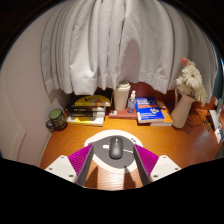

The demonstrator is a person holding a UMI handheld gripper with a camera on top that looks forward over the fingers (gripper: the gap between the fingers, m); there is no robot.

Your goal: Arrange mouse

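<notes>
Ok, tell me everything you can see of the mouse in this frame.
The mouse is a small, dark grey or black computer mouse with a rounded, plastic-looking body, seen from behind and pointing away. It lies flat on a round white pad on the wooden desk. It sits between the two fingers of the gripper, whose purple pads flank it; small gaps seem to remain at each side, so it rests on its own. No cable is visible.

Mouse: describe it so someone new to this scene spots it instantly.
Start at the wooden desk in front of the white curtain, then come to its near edge, where the tongs stand open. The mouse lies between their purple pads on a white round mat. It is the only small dark grey rounded thing; the books and bottles stand further back by the curtain.
</notes>
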